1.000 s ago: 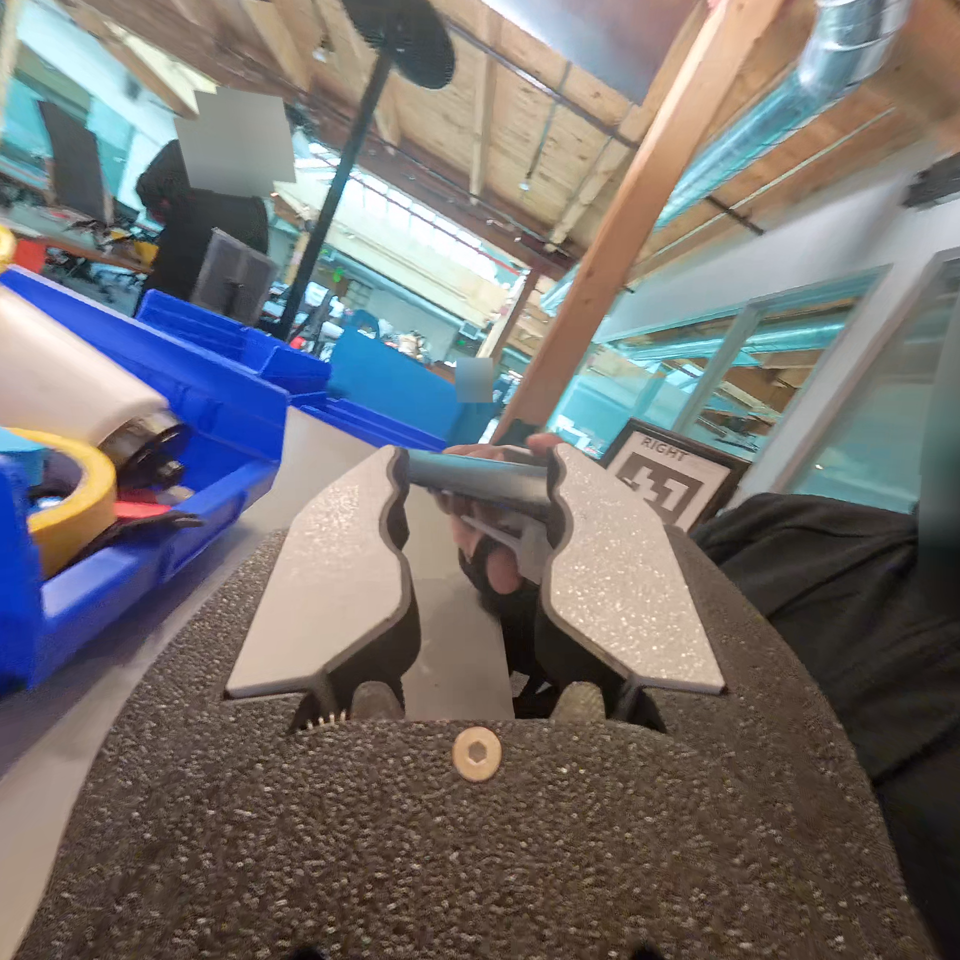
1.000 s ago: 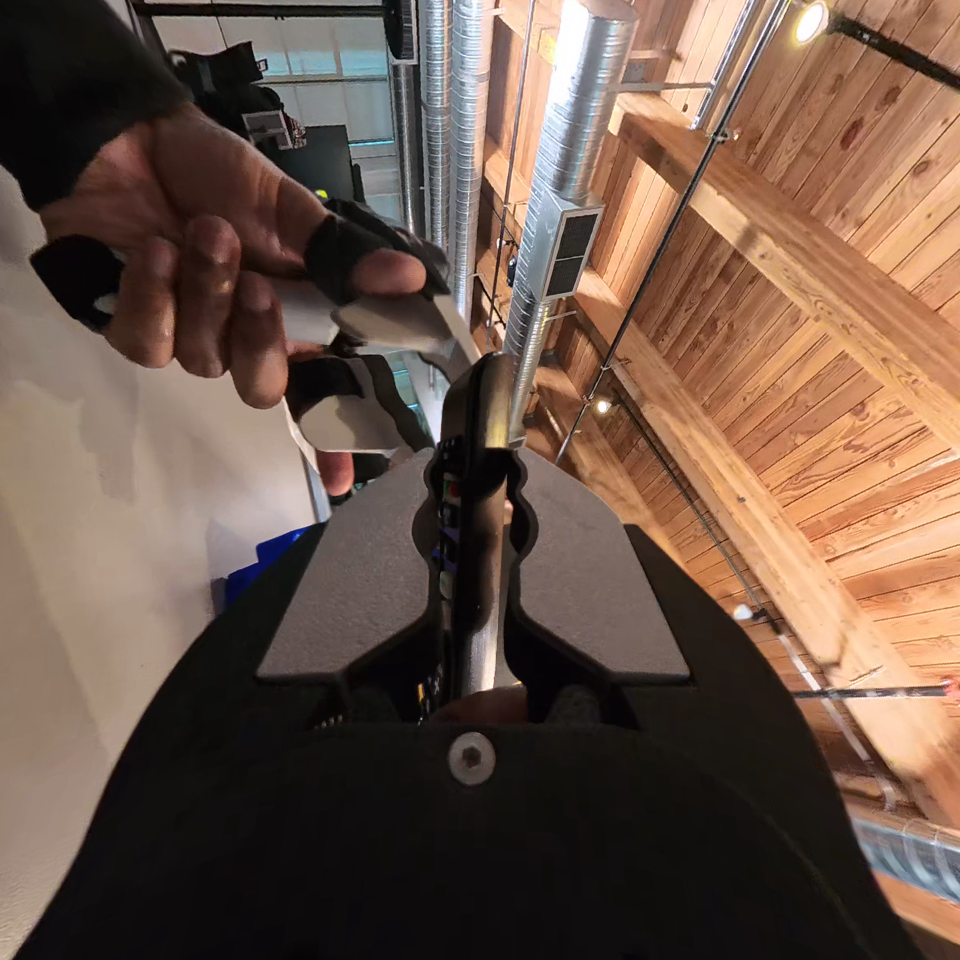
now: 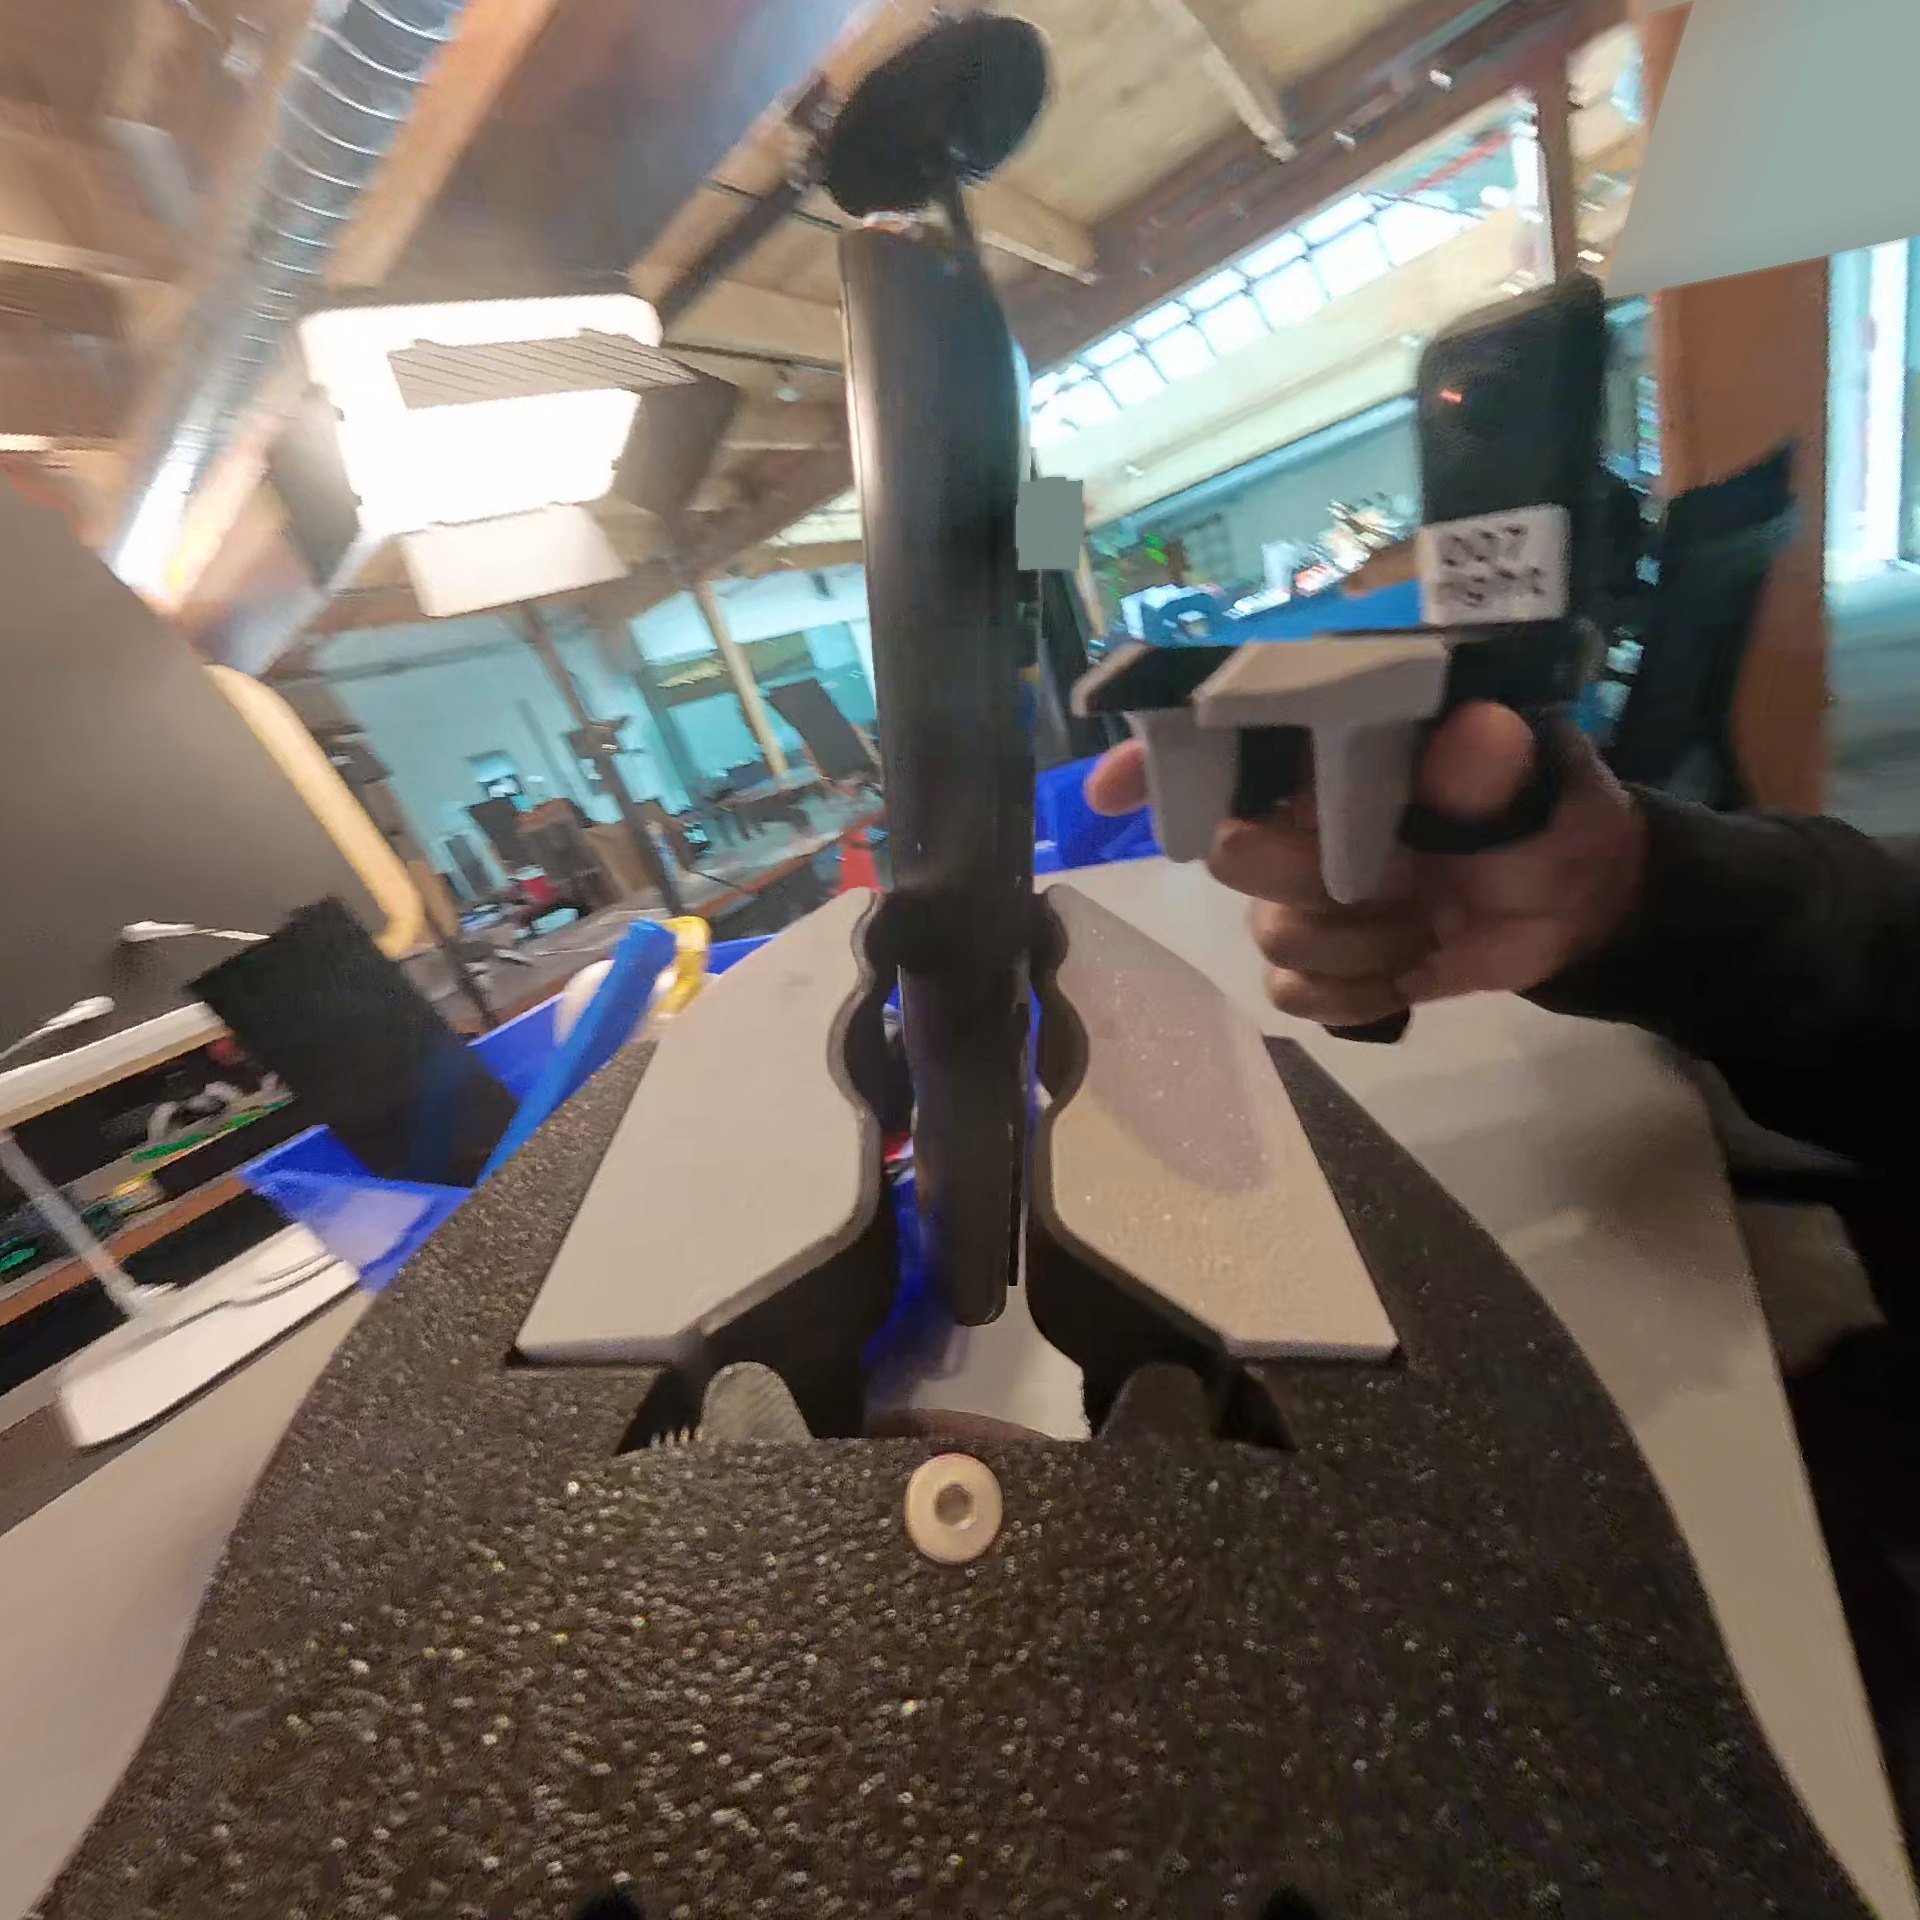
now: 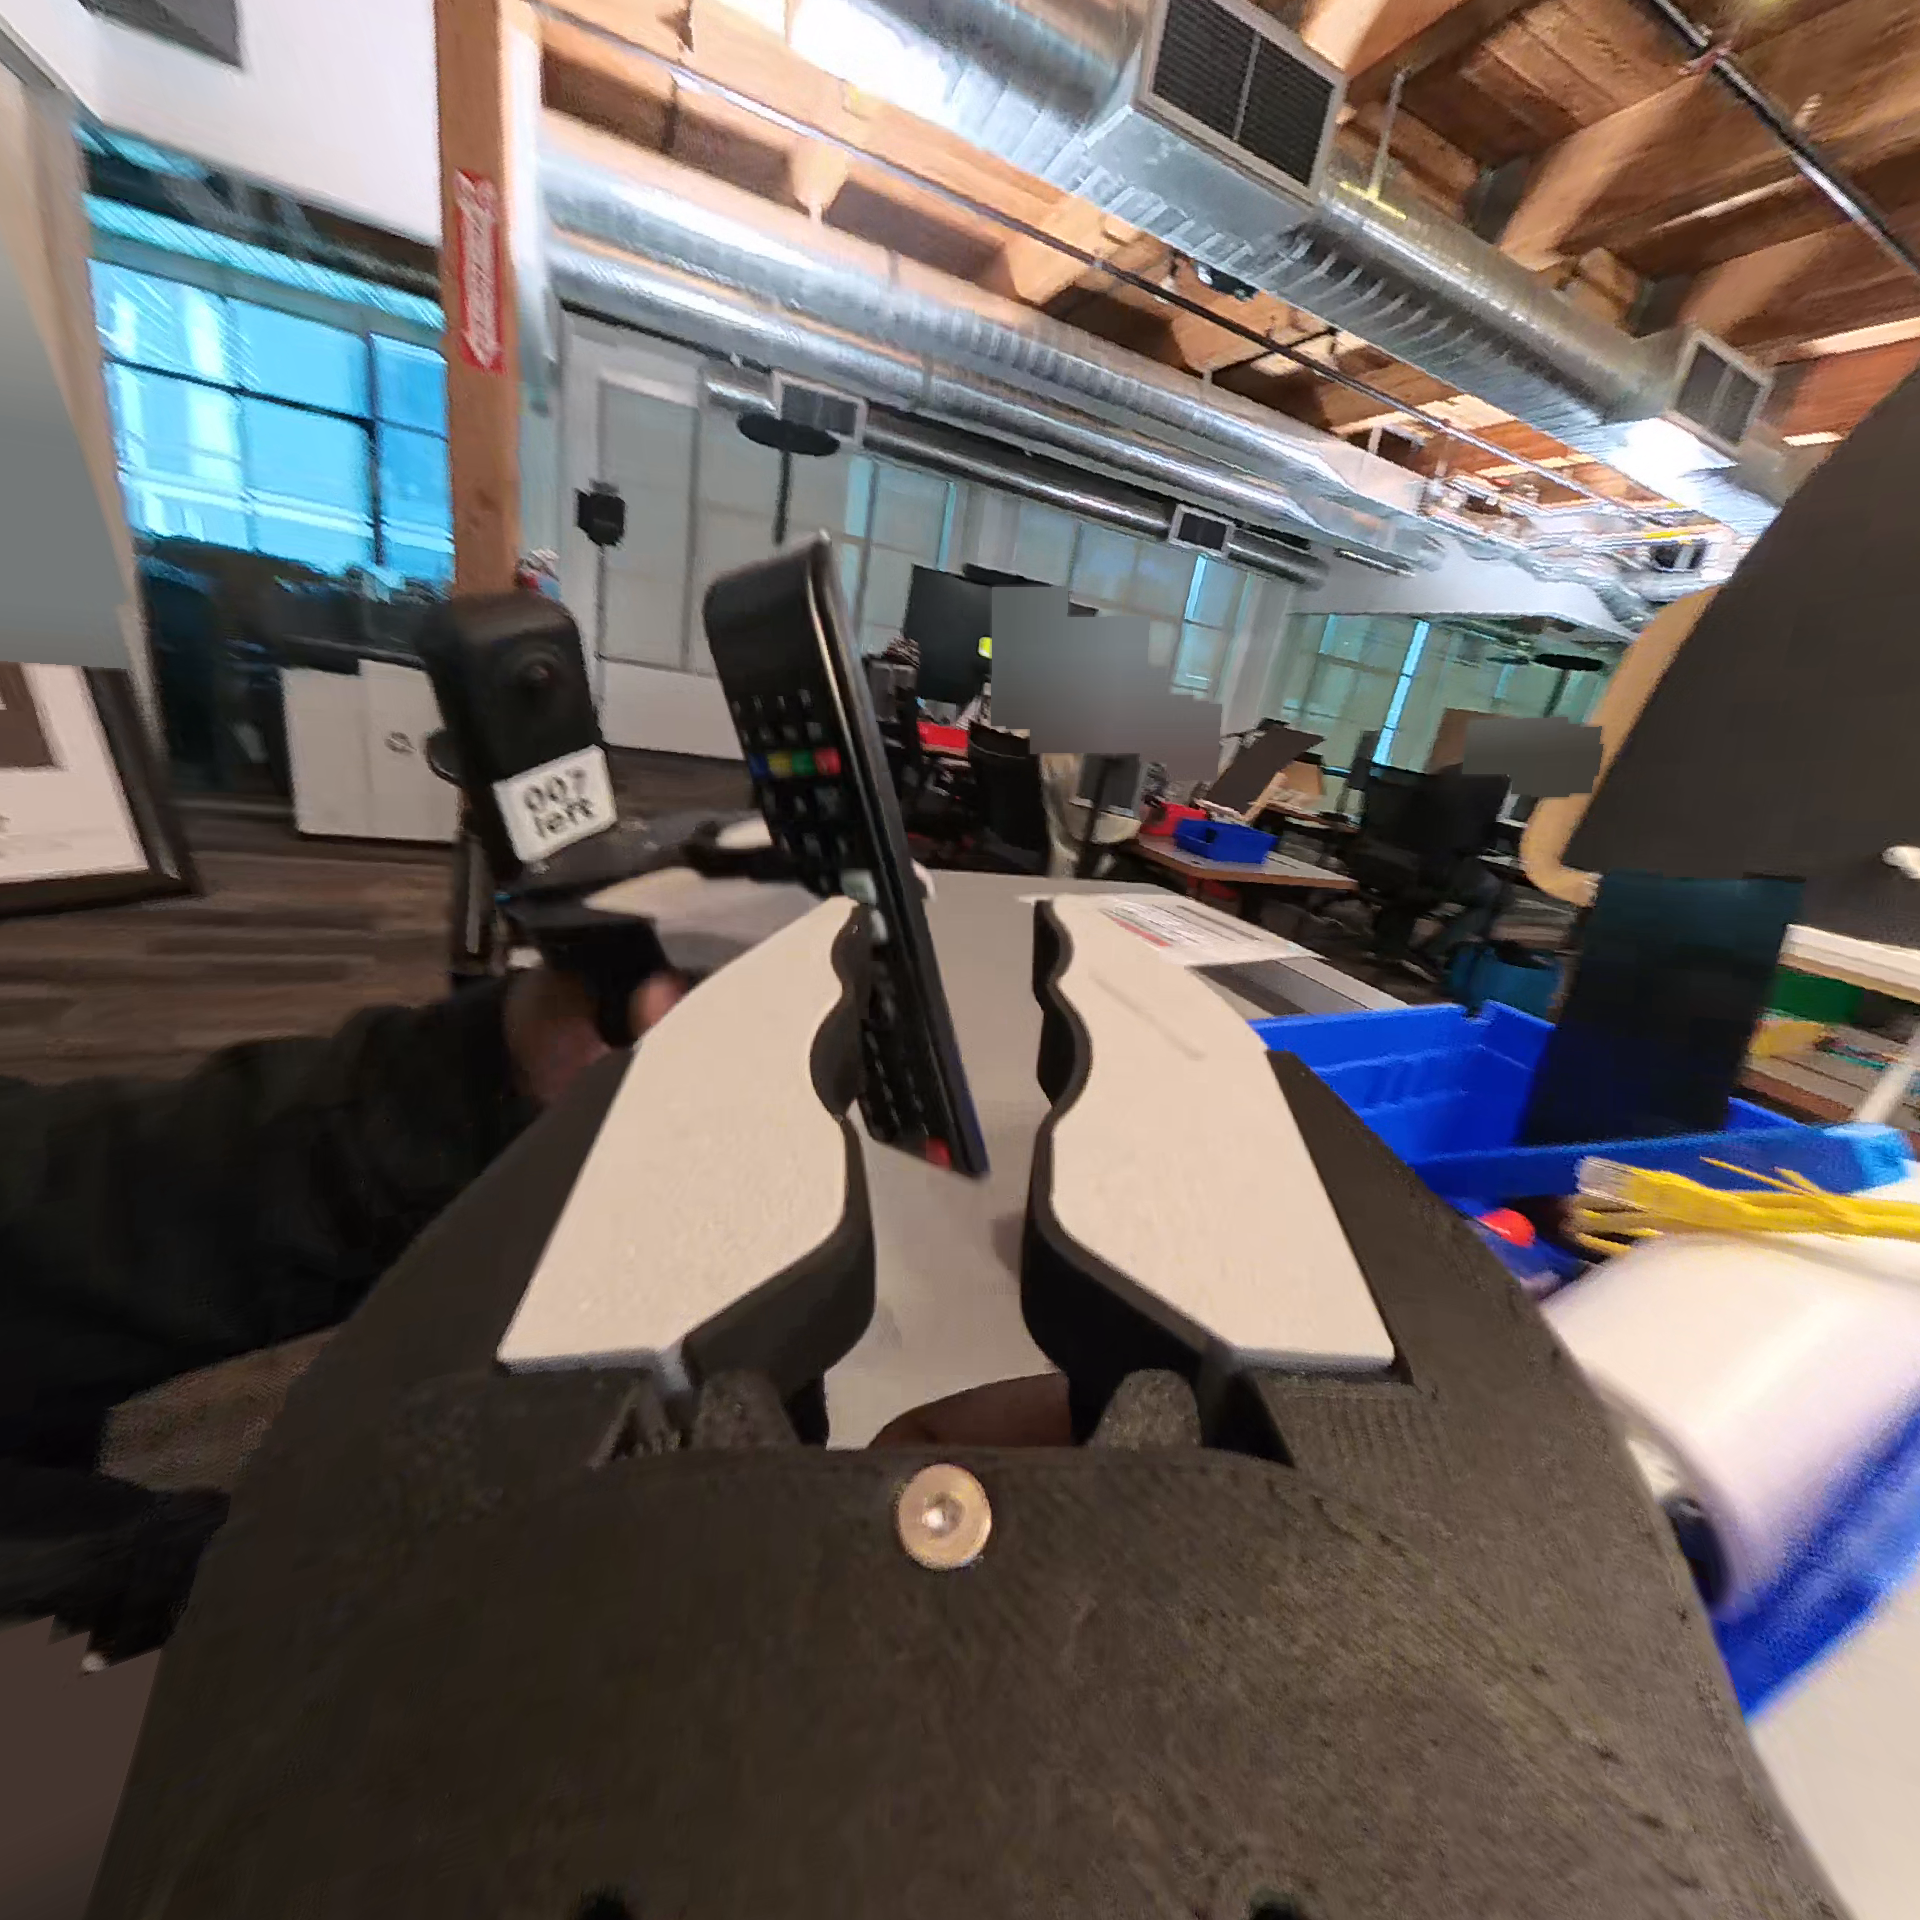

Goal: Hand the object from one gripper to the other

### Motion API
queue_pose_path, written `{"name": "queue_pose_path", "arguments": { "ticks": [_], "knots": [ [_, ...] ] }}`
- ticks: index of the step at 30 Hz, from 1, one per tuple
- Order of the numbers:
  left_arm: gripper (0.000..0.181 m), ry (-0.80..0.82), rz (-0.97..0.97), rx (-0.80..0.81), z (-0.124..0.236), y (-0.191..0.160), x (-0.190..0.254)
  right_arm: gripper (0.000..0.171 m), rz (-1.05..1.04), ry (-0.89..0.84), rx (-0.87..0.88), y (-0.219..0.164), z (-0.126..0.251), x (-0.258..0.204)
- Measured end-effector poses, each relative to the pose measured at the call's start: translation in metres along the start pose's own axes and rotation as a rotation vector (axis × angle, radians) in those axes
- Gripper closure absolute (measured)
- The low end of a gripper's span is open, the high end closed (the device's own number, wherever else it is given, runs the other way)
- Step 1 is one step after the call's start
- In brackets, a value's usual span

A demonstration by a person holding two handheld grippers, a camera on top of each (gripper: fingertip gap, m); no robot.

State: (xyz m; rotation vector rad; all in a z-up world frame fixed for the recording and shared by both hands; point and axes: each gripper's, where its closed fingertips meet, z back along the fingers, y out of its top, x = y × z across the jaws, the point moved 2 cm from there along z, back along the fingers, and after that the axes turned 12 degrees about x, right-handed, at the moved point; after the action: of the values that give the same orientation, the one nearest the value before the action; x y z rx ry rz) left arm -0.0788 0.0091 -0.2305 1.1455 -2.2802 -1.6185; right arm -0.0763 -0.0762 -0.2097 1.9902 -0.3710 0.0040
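The grey bench (image 4: pixel 987 1236) is seen beneath both tools, with blue bins (image 4: pixel 1455 1070) standing on it to the right in the right wrist view; a white roll (image 4: pixel 1714 1382) and yellow cables (image 4: pixel 1714 1210) are seen in the nearest bin. In the left wrist view the left tongs (image 3: pixel 956 935) are clenched on a black remote control (image 3: pixel 930 582), which is gripped near its lower part and stands nearly upright, its long upper end rising well above the fingertips. The right tongs (image 3: pixel 1262 691) are seen in that view off to the right, held in a hand (image 3: pixel 1455 894), apart from the remote. In the right wrist view the right tongs (image 4: pixel 945 920) are released, their jaws parted; the remote control (image 4: pixel 831 821) is seen between them, tilted, close to the left finger and clear of the right one, while it is pinched farther off by the left tongs (image 4: pixel 821 868).
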Motion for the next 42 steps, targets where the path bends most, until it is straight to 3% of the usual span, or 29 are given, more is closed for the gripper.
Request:
{"name": "queue_pose_path", "arguments": {
  "ticks": [8,13,20,26,31,38,42],
  "knots": [
    [0.156,0.178,0.003,0.029,0.013,0.018,-0.044,0.141,0.070,-0.130,-0.184,-0.011,0.019,0.045],
    [0.155,0.197,-0.040,-0.014,0.011,0.015,-0.065,0.142,0.072,-0.171,-0.263,-0.016,0.033,0.067],
    [0.155,0.196,-0.037,-0.045,-0.011,0.015,-0.116,0.142,0.237,-0.228,-0.375,-0.007,0.059,0.108],
    [0.155,0.183,-0.105,-0.068,-0.035,-0.017,-0.148,0.141,0.367,-0.319,-0.414,0.005,0.080,0.152],
    [0.155,0.257,-0.104,0.005,-0.028,-0.035,-0.162,0.141,0.326,-0.422,-0.316,-0.002,0.105,0.175],
    [0.155,0.327,-0.135,-0.049,-0.011,-0.052,-0.168,0.140,0.136,-0.262,-0.317,-0.024,0.102,0.152],
    [0.156,0.340,-0.090,-0.063,-0.011,-0.060,-0.171,0.138,0.137,-0.149,-0.389,-0.044,0.092,0.129]
  ]
}}
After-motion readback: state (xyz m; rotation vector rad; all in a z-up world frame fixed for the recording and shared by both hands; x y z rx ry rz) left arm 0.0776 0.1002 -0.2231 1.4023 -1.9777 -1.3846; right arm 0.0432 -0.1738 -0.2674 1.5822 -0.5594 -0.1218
